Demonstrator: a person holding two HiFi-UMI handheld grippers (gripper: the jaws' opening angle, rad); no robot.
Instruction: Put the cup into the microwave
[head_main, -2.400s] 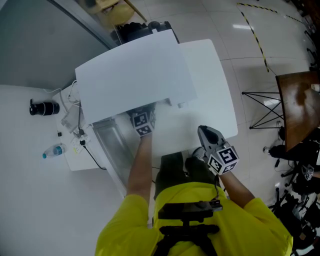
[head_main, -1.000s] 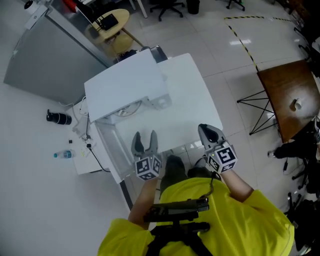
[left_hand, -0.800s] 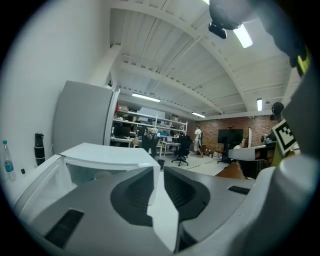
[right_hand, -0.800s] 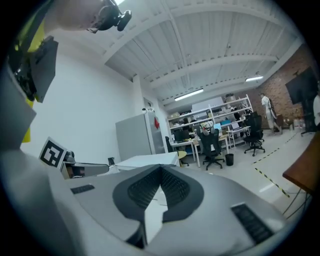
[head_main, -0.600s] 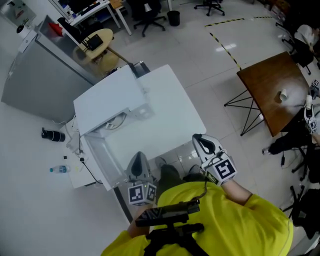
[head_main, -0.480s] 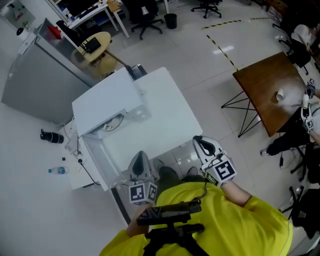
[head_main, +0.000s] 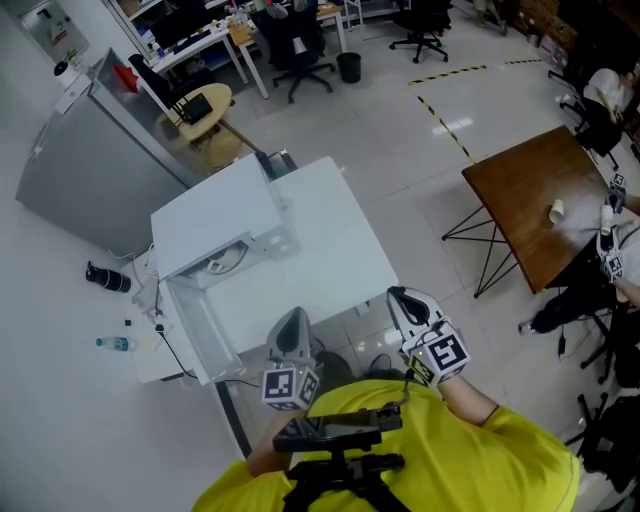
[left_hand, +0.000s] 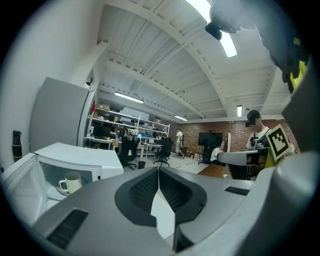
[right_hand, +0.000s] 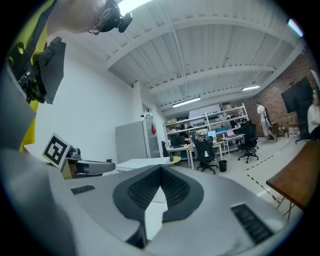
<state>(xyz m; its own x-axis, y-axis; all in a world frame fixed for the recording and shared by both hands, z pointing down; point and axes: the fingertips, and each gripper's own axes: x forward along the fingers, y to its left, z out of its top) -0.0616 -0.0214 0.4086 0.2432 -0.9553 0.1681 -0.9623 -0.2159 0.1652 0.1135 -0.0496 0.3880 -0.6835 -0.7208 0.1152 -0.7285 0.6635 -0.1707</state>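
Note:
The white cup (left_hand: 70, 182) stands upright inside the white microwave (left_hand: 82, 155), seen in the left gripper view; its door (left_hand: 17, 177) hangs open at the left. In the head view the microwave (head_main: 215, 215) sits on the far left of the white table (head_main: 320, 250), door (head_main: 195, 325) swung toward me, and the cup cannot be made out. My left gripper (head_main: 295, 318) is shut and empty, drawn back off the table's near edge. My right gripper (head_main: 398, 297) is beside it, shut and empty as well. Both point roughly level.
A grey cabinet (head_main: 85, 170) stands left of the microwave. On the floor lie a bottle (head_main: 112, 344), a black object (head_main: 108, 278) and cables. To the right stands a brown table (head_main: 530, 200) with seated people; office chairs (head_main: 300, 45) are at the back.
The left gripper came out of the microwave without the cup, then its jaws shut. Both grippers drew back toward me and rose; the view now takes in more of the room.

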